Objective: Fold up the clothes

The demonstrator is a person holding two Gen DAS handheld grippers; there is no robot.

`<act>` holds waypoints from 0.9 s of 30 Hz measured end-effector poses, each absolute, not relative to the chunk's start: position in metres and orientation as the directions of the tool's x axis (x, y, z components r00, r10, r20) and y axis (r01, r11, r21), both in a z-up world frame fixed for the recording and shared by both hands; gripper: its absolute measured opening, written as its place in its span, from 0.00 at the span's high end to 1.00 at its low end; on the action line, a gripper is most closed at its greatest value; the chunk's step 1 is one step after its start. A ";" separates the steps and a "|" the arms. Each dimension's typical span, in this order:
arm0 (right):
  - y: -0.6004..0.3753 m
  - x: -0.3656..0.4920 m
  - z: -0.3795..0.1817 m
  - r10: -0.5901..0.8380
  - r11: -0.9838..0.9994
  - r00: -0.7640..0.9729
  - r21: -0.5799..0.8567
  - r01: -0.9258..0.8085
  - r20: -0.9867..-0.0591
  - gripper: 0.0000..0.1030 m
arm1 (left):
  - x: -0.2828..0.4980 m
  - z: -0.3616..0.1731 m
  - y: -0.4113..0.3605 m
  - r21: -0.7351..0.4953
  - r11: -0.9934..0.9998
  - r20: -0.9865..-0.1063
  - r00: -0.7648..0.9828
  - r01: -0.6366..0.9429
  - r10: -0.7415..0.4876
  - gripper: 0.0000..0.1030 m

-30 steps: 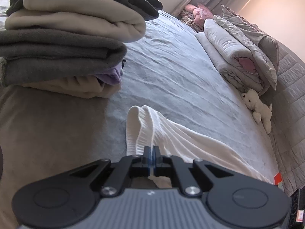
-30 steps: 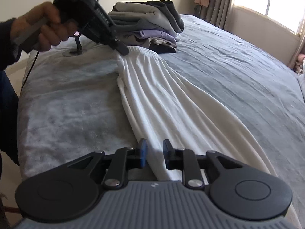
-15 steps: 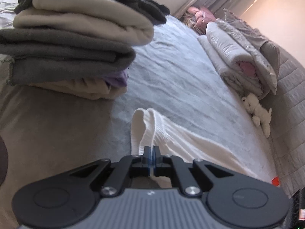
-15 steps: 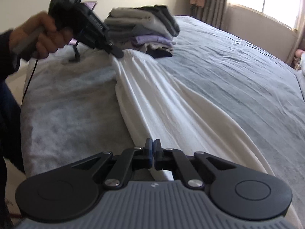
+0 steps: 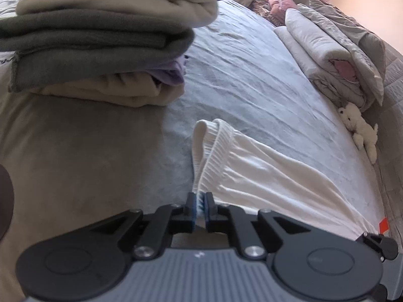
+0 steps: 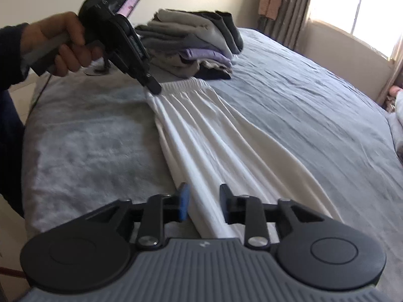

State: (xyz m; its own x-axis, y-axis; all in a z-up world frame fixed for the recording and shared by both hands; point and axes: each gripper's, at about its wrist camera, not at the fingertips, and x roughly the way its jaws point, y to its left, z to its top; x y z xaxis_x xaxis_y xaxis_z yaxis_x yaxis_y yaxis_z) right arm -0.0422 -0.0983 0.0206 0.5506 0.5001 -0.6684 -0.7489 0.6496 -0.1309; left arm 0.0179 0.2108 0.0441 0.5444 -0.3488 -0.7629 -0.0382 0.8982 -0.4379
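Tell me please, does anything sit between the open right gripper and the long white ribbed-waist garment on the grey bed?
Nothing visible does. The right gripper has its jaws apart directly over the long white garment, with the fabric running between them. The left gripper pinches the ribbed waistband; the stack of folded clothes lies beyond it.

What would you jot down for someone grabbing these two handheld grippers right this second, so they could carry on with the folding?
Left gripper: pinching the elastic waistband end of the white pants, near the stack of folded clothes.
Right gripper: open, with the pants' leg end lying between its fingers, not gripped.
Where things are: the pants lie stretched out lengthwise on the grey-blue bed; the stack sits just beyond the waistband.
Done: several garments are folded and stacked; the pants are laid out long and narrow.
Left: probably close the right gripper on the leg end, fold the pants towards the waistband, then add them to the stack.
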 end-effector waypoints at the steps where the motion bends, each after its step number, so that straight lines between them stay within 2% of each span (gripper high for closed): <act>1: -0.098 -0.042 0.020 0.494 0.651 0.556 -0.139 -0.746 -0.669 0.70 | 0.017 0.045 0.214 -0.445 0.894 -0.761 0.548 -0.053 -0.347 0.83; 2: -0.098 -0.042 0.019 0.487 0.653 0.561 -0.148 -0.743 -0.669 0.70 | 0.016 0.047 0.217 -0.456 0.887 -0.759 0.552 -0.069 -0.347 0.69; 4: -0.095 -0.041 0.015 0.460 0.658 0.573 -0.172 -0.733 -0.679 0.74 | 0.013 0.052 0.223 -0.478 0.874 -0.751 0.558 -0.092 -0.352 0.61; 7: -0.095 -0.040 0.012 0.449 0.661 0.576 -0.180 -0.728 -0.683 0.78 | 0.003 0.059 0.228 -0.558 0.825 -0.710 0.562 -0.083 -0.424 0.54; 10: -0.096 -0.043 0.016 0.460 0.657 0.576 -0.177 -0.733 -0.676 0.78 | 0.000 0.054 0.215 -0.597 0.799 -0.695 0.543 -0.070 -0.472 0.38; 14: -0.093 -0.047 0.012 0.456 0.634 0.561 -0.190 -0.750 -0.691 0.78 | 0.009 0.028 0.191 -0.562 0.814 -0.748 0.511 -0.148 -0.424 0.38; 16: -0.089 -0.049 0.007 0.442 0.622 0.567 -0.218 -0.752 -0.695 0.78 | 0.012 0.024 0.189 -0.553 0.815 -0.739 0.553 -0.174 -0.384 0.37; 18: -0.087 -0.051 0.007 0.436 0.615 0.574 -0.236 -0.752 -0.693 0.79 | 0.016 0.024 0.191 -0.533 0.820 -0.733 0.598 -0.209 -0.324 0.45; 19: -0.088 -0.051 0.008 0.438 0.617 0.575 -0.234 -0.751 -0.691 0.88 | 0.018 0.024 0.192 -0.523 0.822 -0.729 0.619 -0.226 -0.293 0.78; 20: -0.089 -0.051 0.009 0.439 0.620 0.577 -0.232 -0.750 -0.689 0.98 | 0.020 0.023 0.193 -0.518 0.820 -0.728 0.628 -0.241 -0.275 0.86; 23: -0.092 -0.051 0.014 0.451 0.625 0.579 -0.223 -0.748 -0.679 0.99 | 0.019 0.025 0.199 -0.541 0.800 -0.716 0.641 -0.260 -0.276 0.91; 27: -0.097 -0.057 0.027 0.487 0.621 0.566 -0.191 -0.760 -0.666 0.99 | 0.009 0.040 0.210 -0.568 0.783 -0.682 0.678 -0.253 -0.275 0.93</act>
